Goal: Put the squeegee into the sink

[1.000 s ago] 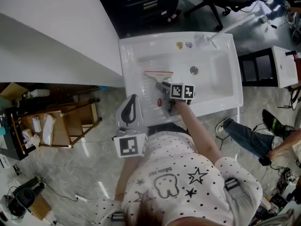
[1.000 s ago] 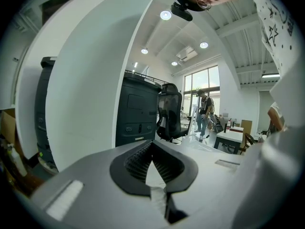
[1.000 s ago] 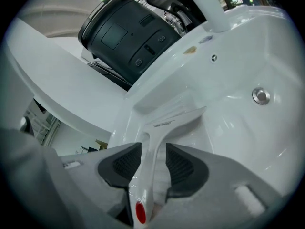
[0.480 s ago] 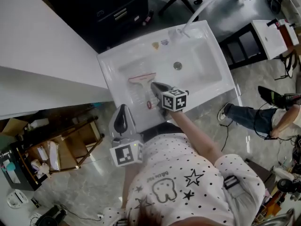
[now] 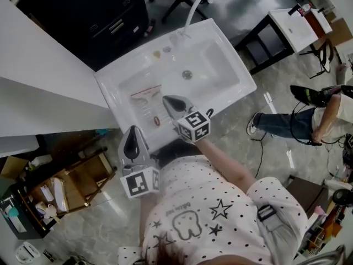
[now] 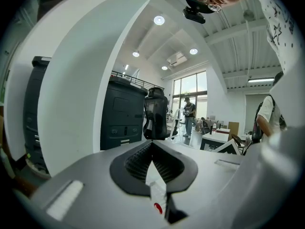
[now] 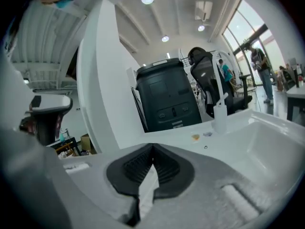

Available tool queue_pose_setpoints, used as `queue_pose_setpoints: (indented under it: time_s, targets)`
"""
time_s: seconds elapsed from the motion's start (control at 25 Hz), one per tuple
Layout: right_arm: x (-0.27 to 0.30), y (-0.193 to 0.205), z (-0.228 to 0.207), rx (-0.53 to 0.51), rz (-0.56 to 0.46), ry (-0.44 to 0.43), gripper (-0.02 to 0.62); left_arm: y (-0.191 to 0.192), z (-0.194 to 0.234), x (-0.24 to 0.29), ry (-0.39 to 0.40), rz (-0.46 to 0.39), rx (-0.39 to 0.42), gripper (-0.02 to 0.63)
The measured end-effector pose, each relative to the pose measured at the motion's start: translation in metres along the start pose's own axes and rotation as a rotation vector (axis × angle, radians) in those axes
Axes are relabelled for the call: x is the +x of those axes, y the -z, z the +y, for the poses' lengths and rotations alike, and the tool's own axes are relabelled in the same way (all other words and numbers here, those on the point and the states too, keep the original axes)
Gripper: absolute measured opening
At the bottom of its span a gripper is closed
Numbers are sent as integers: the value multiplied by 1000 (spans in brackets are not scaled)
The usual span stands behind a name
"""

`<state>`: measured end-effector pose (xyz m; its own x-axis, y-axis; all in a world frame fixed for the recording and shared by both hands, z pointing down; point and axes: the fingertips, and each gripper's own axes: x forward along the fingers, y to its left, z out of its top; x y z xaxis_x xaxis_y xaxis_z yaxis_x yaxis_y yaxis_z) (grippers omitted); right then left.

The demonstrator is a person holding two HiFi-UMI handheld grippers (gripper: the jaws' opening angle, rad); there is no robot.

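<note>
The squeegee (image 5: 149,106) lies flat in the left half of the white sink (image 5: 231,93), with its red-edged blade toward the back and its handle's red tip toward the front rim. My right gripper (image 5: 166,100) hovers just right of it, lifted off it, shut with nothing between its jaws; in its own view the jaws (image 7: 152,147) meet above the sink's rim. My left gripper (image 5: 132,131) hangs outside the sink's front edge. It is shut and empty (image 6: 152,145).
A curved faucet (image 5: 194,5) stands at the sink's back and a drain (image 5: 187,74) at its middle. A white counter (image 5: 44,76) adjoins on the left, a black cabinet (image 5: 105,10) behind. A wooden shelf (image 5: 71,184) is at lower left, a person's leg (image 5: 281,123) at right.
My right gripper let go of the squeegee, shut and rose away from it; the squeegee stays in the sink. The head view swung, so the sink now sits higher and more tilted.
</note>
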<state>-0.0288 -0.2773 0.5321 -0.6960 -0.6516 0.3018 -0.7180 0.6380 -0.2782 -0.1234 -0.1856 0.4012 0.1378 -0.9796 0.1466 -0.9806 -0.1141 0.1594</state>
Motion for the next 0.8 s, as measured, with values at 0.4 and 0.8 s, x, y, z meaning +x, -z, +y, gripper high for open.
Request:
queue_pose_setpoints:
  time_s: [0.4, 0.8]
  targets:
    - [-33, -49, 14, -112, -125, -15, -6, -2, -17, -6, 34, -44, 20, -5]
    - [-64, -84, 30, -179, -197, -45, -6, -6, -22, -12, 25, -38, 17, -5]
